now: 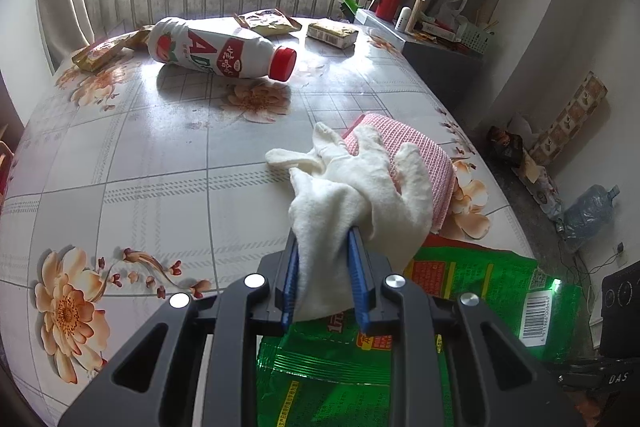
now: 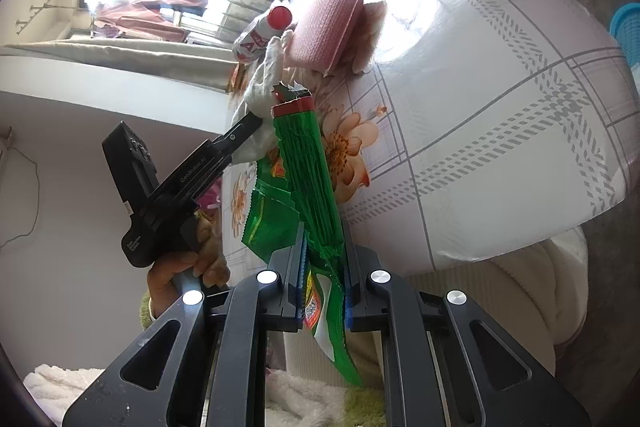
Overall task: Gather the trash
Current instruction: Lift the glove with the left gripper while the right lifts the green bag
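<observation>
Floral table (image 1: 160, 155) | left gripper (image 1: 326, 259) clamps white cloth (image 1: 360, 187) | right gripper (image 2: 324, 259) pinches crinkled green wrapper (image 2: 308, 167)

Green wrapper (image 2: 316, 187): crinkled foil, torn top, pinched upright in right gripper (image 2: 323, 279). White cloth (image 1: 352, 195): limp, clamped in left gripper (image 1: 326, 283), draping ahead. Bottle (image 1: 216, 53): white, red cap, on its side, far ahead of left gripper.

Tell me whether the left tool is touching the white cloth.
Touching. The left wrist view shows the left tool with its blue fingers closed on a fold of the white cloth.
</observation>
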`<state>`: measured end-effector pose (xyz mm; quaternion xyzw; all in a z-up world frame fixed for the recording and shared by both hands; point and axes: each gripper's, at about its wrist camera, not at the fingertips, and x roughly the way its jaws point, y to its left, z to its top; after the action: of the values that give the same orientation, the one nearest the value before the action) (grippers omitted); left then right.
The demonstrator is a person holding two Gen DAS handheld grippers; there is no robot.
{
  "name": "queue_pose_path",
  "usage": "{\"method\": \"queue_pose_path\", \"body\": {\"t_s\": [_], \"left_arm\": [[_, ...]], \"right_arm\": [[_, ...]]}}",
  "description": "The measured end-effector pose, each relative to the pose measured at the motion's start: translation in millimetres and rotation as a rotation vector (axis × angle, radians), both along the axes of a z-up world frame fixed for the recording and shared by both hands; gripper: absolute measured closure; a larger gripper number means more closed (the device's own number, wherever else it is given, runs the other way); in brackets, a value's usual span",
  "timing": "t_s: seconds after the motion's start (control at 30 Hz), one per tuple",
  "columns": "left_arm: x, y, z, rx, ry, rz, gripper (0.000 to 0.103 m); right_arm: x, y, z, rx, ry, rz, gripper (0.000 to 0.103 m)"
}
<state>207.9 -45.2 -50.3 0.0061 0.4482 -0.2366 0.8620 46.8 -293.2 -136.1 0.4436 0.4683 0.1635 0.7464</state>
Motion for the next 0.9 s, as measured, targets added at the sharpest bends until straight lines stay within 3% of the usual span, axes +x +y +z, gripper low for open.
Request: {"method": "queue_pose_path", "body": {"t_s": [0.4,0.73,0.9], "left_arm": [[7,15,4,-0.085,0.042,0.052,0.083],[1,9,4,-0.085,0.033,0.014,0.083],[-9,3,13,-0.088,-0.007,-0.052,0.083]], "right_arm": [[-10,-13,-4,0.004,0.009,-0.036,0.095],[-13,-15,-3,0.011,0.013,-0.047,0.095],[-14,-18,-2,0.011,0.011,-0.047,0.095]]}}
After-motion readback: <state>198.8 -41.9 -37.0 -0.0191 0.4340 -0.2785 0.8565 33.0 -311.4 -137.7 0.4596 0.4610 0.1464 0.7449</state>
